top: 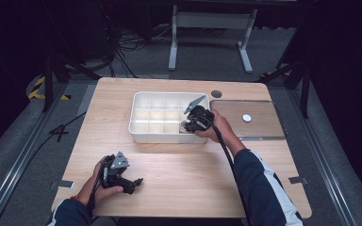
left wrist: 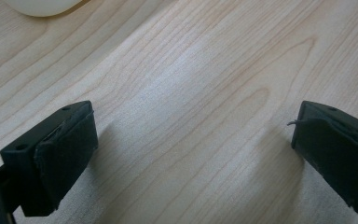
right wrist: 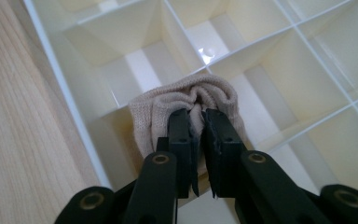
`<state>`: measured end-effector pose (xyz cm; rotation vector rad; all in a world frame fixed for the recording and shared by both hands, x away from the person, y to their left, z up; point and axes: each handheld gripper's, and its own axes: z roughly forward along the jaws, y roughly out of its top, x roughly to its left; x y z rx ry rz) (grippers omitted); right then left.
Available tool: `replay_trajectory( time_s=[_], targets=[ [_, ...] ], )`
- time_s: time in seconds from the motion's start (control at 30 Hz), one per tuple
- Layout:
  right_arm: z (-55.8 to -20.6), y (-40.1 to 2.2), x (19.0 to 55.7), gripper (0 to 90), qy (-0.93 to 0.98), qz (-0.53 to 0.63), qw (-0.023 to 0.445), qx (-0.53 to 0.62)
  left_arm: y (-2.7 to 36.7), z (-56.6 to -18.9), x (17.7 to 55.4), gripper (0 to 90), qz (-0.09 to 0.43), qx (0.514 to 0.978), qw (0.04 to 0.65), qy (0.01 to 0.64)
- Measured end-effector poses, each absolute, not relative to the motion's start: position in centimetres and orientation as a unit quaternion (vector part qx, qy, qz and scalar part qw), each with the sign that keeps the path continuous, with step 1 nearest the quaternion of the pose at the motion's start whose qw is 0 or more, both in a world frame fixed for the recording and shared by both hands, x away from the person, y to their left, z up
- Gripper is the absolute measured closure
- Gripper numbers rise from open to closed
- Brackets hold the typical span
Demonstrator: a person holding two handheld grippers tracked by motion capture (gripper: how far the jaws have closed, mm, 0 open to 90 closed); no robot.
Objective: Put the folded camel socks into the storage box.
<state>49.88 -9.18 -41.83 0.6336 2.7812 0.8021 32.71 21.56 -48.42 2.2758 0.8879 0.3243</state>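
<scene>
A white divided box (top: 139, 131) stands on the wooden table, its compartments (right wrist: 140, 70) bare and cream inside. In the right gripper view a rolled beige sock (right wrist: 168, 105) sits in the compartment by the box's near wall, and my right gripper (right wrist: 198, 116) is shut on its bunched middle. From above, that gripper (top: 188, 126) reaches into the box's near right corner. My left gripper (top: 134, 182) rests near the table's front left, held in a hand. Its jaws stand wide apart in the left gripper view, with only bare wood between the pads (left wrist: 70, 149).
A clear flat lid (top: 252, 120) with a small white disc (top: 247, 117) lies right of the box. A dark round grommet (top: 216, 93) sits behind it. A white frame (top: 212, 21) and cables stand on the floor beyond the table.
</scene>
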Motion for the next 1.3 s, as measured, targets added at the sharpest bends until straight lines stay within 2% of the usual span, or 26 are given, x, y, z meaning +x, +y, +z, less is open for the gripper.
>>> replay_trajectory(
  time_s=[0.53,1.03,1.3],
  targets=[
    [-42.0,-8.2,50.8,83.3,0.954,0.212,0.054,0.207,21.5,-48.4,32.6,0.6,0.123,0.87,0.332,0.341],
    [-41.7,-9.0,50.8,79.7,0.948,0.232,0.052,0.214,21.6,-48.4,32.7,0.4,0.125,0.874,0.329,0.335],
    [-41.0,-9.3,50.4,77.5,0.947,0.236,0.065,0.209,21.6,-48.4,32.7,0.4,0.125,0.873,0.331,0.336]
  ],
)
